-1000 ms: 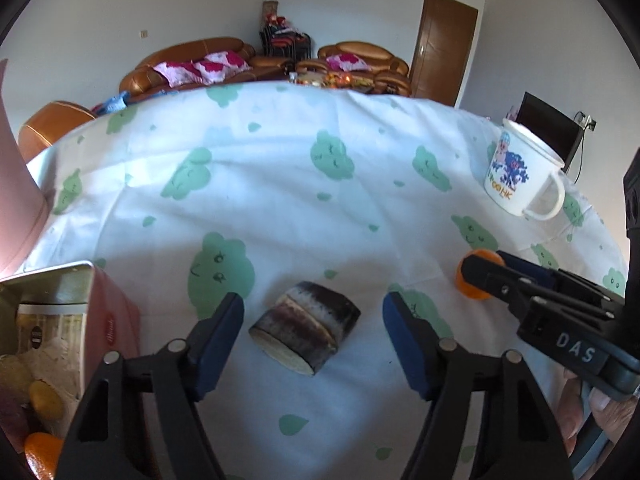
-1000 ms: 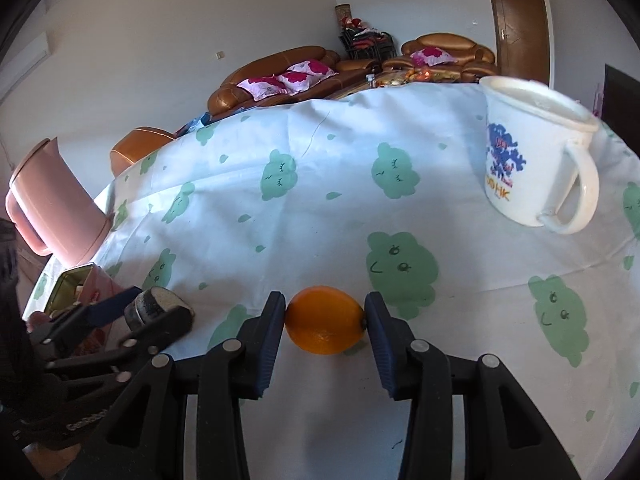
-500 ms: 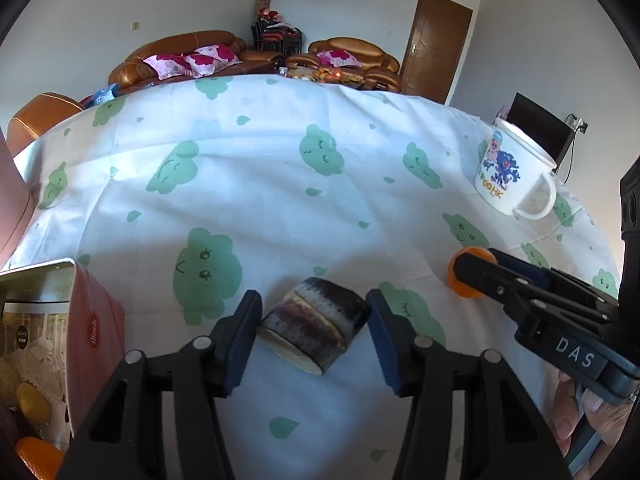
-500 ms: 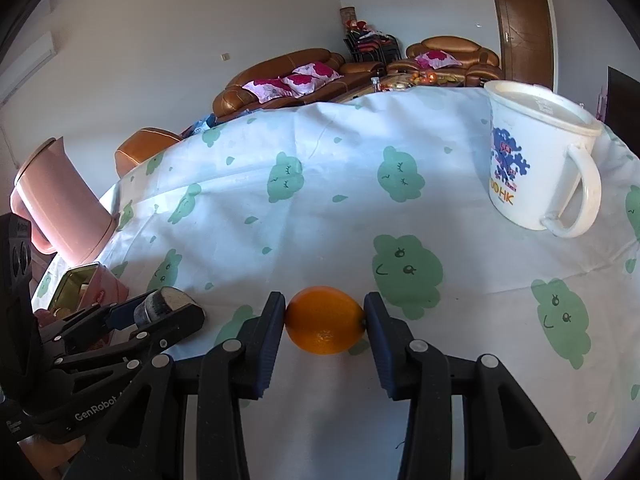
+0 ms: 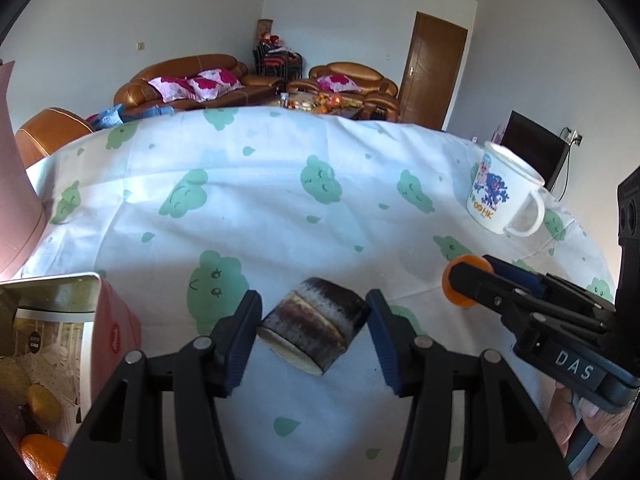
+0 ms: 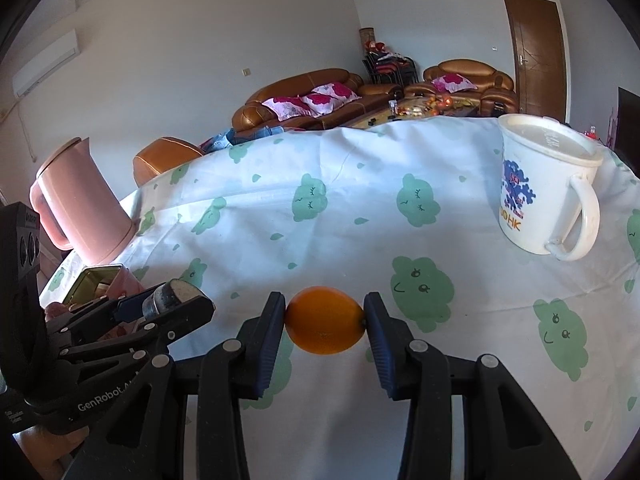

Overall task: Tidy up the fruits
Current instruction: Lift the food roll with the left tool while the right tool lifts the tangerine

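Observation:
My left gripper [image 5: 313,304] is shut on a short dark stalk piece [image 5: 316,332] with a pale cut end, both pads against its sides, low over the cloud-print tablecloth [image 5: 280,184]. In the right wrist view the same piece [image 6: 176,290] shows at the left, between the left gripper's fingers [image 6: 188,312]. My right gripper [image 6: 325,314] is shut on an orange [image 6: 324,320], its pads pressing both ends. From the left wrist view this orange [image 5: 456,299] peeks out at the right behind the right gripper's fingers [image 5: 492,284].
An open red tin [image 5: 116,332] at the lower left holds a yellow fruit [image 5: 44,404] and an orange fruit [image 5: 40,456]. A white printed mug [image 6: 536,184] stands at the right, a pink jug [image 6: 80,204] at the left. Sofas lie beyond the table's far edge.
The left gripper's jaws closed from wide apart onto the dark stalk piece. The right gripper kept its hold on the orange. Both views tilted up slightly.

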